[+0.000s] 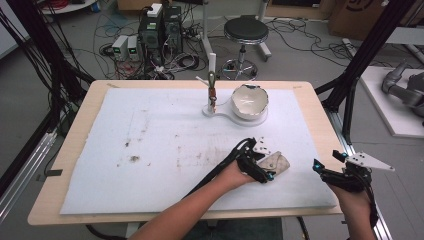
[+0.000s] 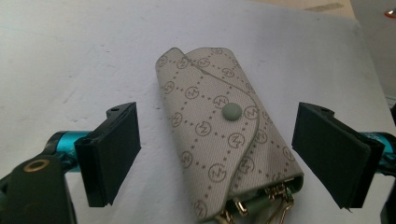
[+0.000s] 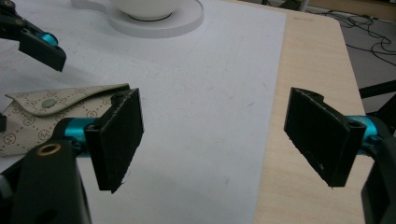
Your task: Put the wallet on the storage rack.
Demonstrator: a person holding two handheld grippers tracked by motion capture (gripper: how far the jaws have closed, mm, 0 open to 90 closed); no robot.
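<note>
The beige monogrammed key pouch (image 2: 219, 135), snapped shut, lies between the left hand-held gripper's (image 2: 219, 154) spread jaws; right hand-held gripper (image 3: 224, 140) also spread.

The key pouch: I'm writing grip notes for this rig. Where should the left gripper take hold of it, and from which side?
Probably across the key pouch's two long edges at mid-length, near the snap button, coming from above. It lies flat on the white mat, and the left gripper already straddles it open. Avoid the end where the metal key hooks poke out.
</note>
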